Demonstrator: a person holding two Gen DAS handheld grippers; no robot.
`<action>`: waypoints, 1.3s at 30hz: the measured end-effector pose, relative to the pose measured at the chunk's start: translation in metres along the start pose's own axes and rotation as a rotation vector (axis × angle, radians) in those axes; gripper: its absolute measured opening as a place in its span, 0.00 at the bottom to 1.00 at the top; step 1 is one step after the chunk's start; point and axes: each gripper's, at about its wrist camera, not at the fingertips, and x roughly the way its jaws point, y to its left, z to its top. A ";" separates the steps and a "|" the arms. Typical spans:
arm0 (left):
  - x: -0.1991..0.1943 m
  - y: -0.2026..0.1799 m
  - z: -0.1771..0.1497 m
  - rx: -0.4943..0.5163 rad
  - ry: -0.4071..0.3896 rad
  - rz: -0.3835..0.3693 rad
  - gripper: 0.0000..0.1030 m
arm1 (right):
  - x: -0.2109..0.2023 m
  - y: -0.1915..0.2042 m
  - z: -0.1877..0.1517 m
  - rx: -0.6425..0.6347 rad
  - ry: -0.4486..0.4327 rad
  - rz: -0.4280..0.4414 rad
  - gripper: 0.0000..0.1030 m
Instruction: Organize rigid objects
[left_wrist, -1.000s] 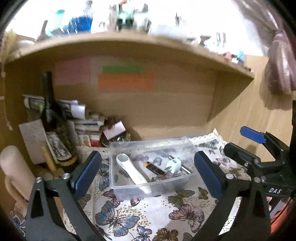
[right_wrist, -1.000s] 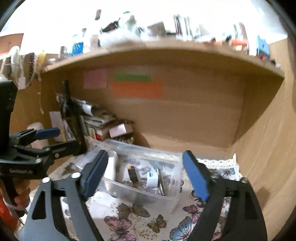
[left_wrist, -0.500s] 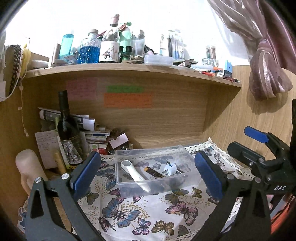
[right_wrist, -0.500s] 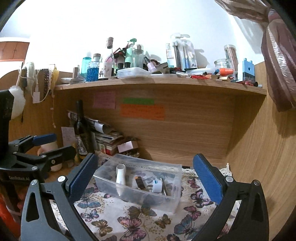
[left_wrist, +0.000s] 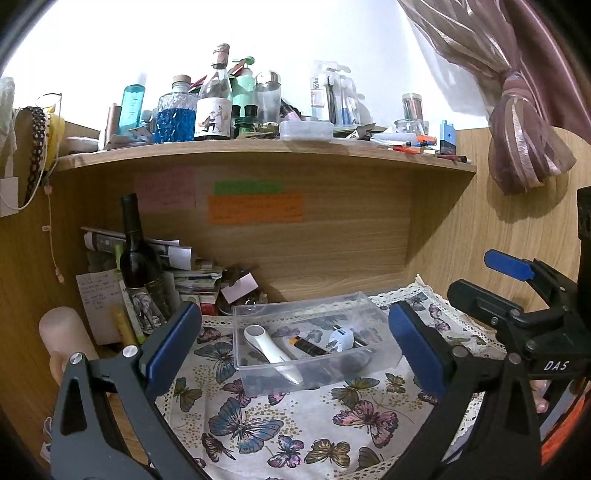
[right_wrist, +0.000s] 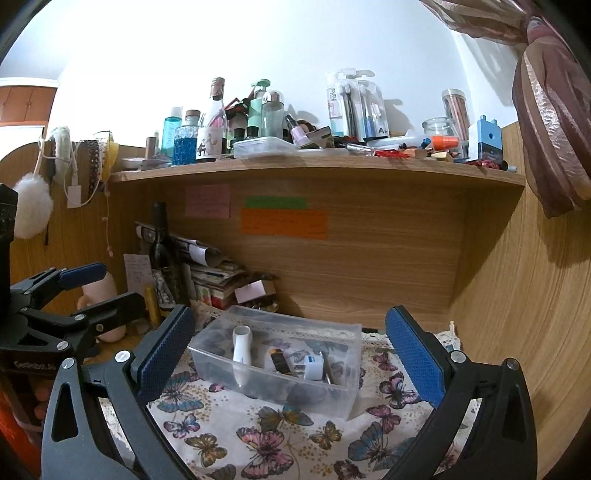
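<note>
A clear plastic box (left_wrist: 380, 354) stands on the butterfly cloth (left_wrist: 258, 424). In it lie a white handheld device (left_wrist: 271, 349), a small dark stick (left_wrist: 308, 347) and a white plug adapter (left_wrist: 341, 338). The right wrist view shows the same box (right_wrist: 340, 395), device (right_wrist: 242, 349) and adapter (right_wrist: 312, 369). My left gripper (left_wrist: 295, 347) is open and empty, held back in front of the box. My right gripper (right_wrist: 288, 354) is open and empty, also in front of the box. Each gripper shows at the side of the other's view.
A dark wine bottle (left_wrist: 138, 258), rolled papers and small boxes (left_wrist: 192, 280) crowd the back left under the wooden shelf (left_wrist: 258, 153). Bottles and jars fill the shelf top. A wooden side wall (right_wrist: 535, 332) stands on the right. A curtain (left_wrist: 524, 140) hangs at upper right.
Both grippers have pulled back and up from the box, so it looks smaller and the shelf top has come into view. Both stay open and empty.
</note>
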 end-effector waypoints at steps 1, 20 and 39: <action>0.000 0.000 0.000 0.000 0.000 -0.001 1.00 | 0.000 0.000 0.000 0.001 0.001 0.000 1.00; 0.006 -0.001 -0.001 -0.006 0.012 -0.009 1.00 | 0.004 -0.005 -0.005 0.025 0.019 0.005 1.00; 0.010 0.003 -0.001 -0.005 0.005 -0.037 1.00 | 0.006 -0.004 -0.007 0.033 0.027 0.006 1.00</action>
